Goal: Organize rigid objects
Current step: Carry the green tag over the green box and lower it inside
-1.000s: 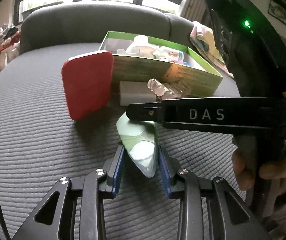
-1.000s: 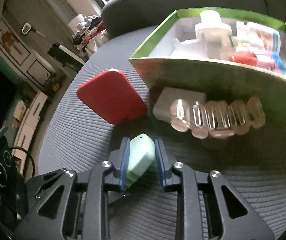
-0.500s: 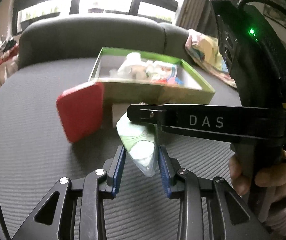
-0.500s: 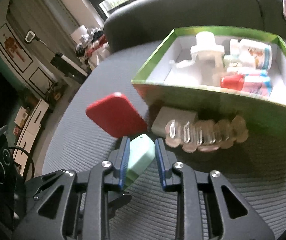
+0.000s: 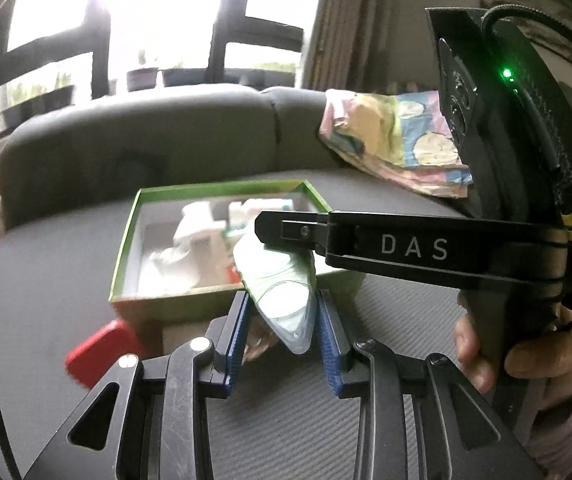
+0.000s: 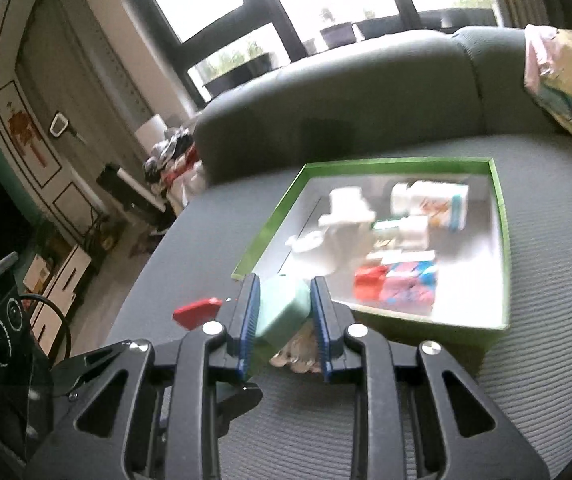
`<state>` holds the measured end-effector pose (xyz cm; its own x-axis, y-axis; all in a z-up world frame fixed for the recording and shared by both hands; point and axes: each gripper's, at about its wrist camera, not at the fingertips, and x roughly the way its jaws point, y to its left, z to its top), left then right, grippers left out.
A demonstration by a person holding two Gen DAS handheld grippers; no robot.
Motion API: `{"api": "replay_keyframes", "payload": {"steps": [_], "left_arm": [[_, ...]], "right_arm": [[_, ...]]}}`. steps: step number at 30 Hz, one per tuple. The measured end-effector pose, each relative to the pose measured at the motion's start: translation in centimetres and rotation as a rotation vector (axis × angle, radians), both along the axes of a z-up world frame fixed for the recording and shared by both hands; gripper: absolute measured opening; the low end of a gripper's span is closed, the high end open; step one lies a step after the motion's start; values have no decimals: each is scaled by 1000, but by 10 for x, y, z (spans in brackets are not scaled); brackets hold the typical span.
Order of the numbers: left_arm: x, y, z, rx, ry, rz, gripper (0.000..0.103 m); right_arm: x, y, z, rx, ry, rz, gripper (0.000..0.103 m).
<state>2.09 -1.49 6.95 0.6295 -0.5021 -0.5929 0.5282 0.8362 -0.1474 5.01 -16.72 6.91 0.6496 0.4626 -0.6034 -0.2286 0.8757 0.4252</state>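
Both claws pinch one mint-green case (image 5: 281, 284): left claw (image 5: 281, 320) at its pointed end, right claw (image 6: 283, 316) at the other, held just above the near wall of the green box (image 6: 500, 240). Red pad (image 5: 99, 350) lies left of the box on the grey sofa (image 5: 45, 280).

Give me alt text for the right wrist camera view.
The right tongs grip a mint-green case held above a grey sofa seat, just short of an open green box of small containers. A red case lies to the left.
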Motion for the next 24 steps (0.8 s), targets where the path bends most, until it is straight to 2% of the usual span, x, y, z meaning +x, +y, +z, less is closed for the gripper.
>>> {"api": "replay_keyframes", "payload": {"steps": [5, 13, 19, 24], "left_arm": [[20, -25, 7, 0, -10, -47, 34], [53, -65, -3, 13, 19, -115, 34], [83, -91, -26, 33, 97, -140, 34], [102, -101, -43, 50, 163, -131, 34]], "right_arm": [[6, -26, 8, -2, -22, -50, 25], [29, -66, -1, 1, -3, -118, 25], [57, -94, -33, 32, 85, -157, 25], [76, -101, -53, 39, 146, -162, 25]]}}
